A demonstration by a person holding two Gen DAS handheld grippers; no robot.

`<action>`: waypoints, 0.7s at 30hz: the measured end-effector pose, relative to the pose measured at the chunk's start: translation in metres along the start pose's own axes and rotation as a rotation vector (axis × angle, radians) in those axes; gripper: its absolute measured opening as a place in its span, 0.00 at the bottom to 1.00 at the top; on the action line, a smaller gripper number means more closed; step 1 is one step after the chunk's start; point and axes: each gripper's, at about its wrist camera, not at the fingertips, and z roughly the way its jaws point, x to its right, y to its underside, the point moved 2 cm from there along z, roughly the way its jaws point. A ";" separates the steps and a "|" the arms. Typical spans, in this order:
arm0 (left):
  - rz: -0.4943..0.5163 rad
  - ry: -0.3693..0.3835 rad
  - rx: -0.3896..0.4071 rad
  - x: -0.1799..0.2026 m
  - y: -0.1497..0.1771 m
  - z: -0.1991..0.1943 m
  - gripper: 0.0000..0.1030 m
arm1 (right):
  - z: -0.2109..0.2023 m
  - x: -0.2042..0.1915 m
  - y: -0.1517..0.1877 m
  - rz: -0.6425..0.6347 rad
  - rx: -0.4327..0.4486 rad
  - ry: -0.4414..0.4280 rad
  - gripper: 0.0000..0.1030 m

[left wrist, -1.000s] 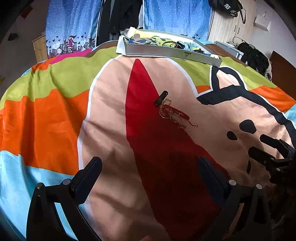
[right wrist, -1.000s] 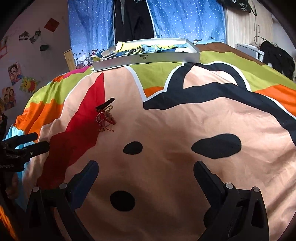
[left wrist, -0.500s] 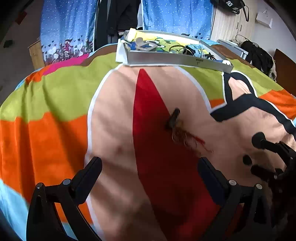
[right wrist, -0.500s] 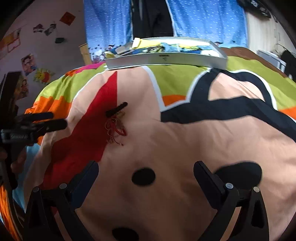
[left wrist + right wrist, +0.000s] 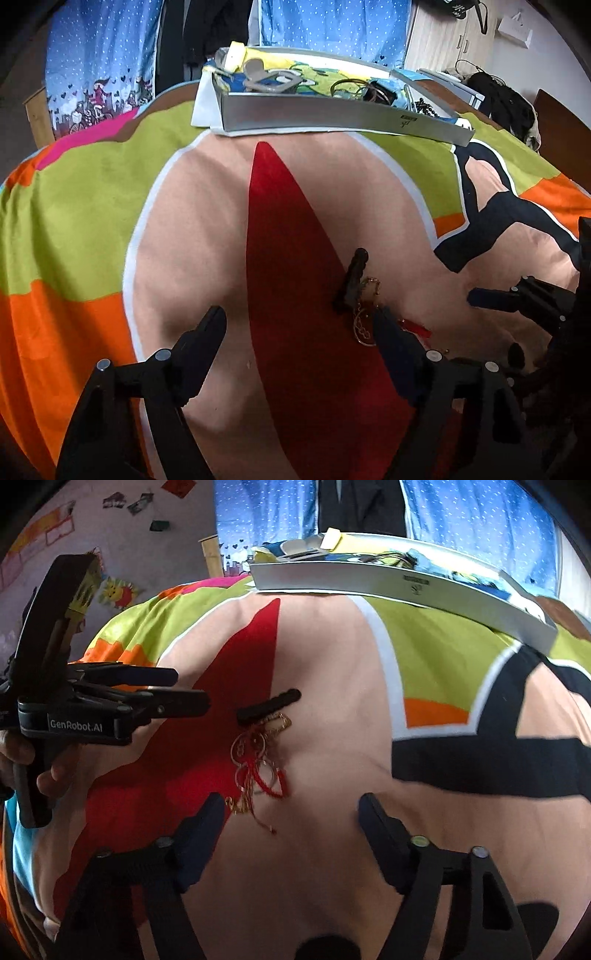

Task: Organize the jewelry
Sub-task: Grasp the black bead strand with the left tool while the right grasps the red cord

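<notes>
Both grippers hang low over a bed covered by a bright quilt (image 5: 207, 221) printed in green, orange, red, peach and black.

Left gripper (image 5: 295, 339): fingers spread wide apart, holding nothing. Its right finger (image 5: 391, 347) overlaps the near edge of the jewelry in the left wrist view; contact cannot be confirmed. In the right wrist view the same tool (image 5: 155, 698) comes in from the left, held by a hand (image 5: 22, 760), its two fingers level and parted, tips just short of the black clip.

Right gripper (image 5: 291, 812): fingers likewise wide apart and empty, set just on the near side of the jewelry. In the left wrist view it (image 5: 495, 314) shows at the right edge, near the pile.

Jewelry (image 5: 258, 760): one small tangled pile on the quilt, at the border of the red patch and the peach area. It comprises thin gold hoops, a gold chain and a red cord. A black clip (image 5: 269, 707) lies at the far end of the pile, touching it; seen also in the left wrist view (image 5: 352, 280).

A shallow grey tray (image 5: 332, 118) sits at the far side of the bed, well apart from the pile, with assorted items inside, too small to identify. Blue dotted curtains (image 5: 332, 29) hang behind it
</notes>
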 end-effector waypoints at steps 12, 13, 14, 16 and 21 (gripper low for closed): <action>0.060 0.106 -0.031 0.009 -0.014 0.014 0.43 | 0.024 -0.002 -0.005 -0.016 -0.044 -0.056 0.28; 0.066 0.115 -0.038 0.011 -0.014 0.015 0.41 | 0.024 -0.001 -0.004 -0.011 -0.047 -0.061 0.20; 0.072 0.123 -0.045 0.013 -0.014 0.017 0.38 | 0.025 -0.001 -0.005 -0.007 -0.047 -0.064 0.09; 0.091 0.134 -0.059 0.019 -0.013 0.020 0.34 | 0.022 0.003 -0.004 0.010 -0.030 -0.063 0.06; 0.129 0.118 -0.106 0.030 -0.011 0.035 0.26 | 0.008 0.017 -0.004 0.057 0.013 -0.035 0.05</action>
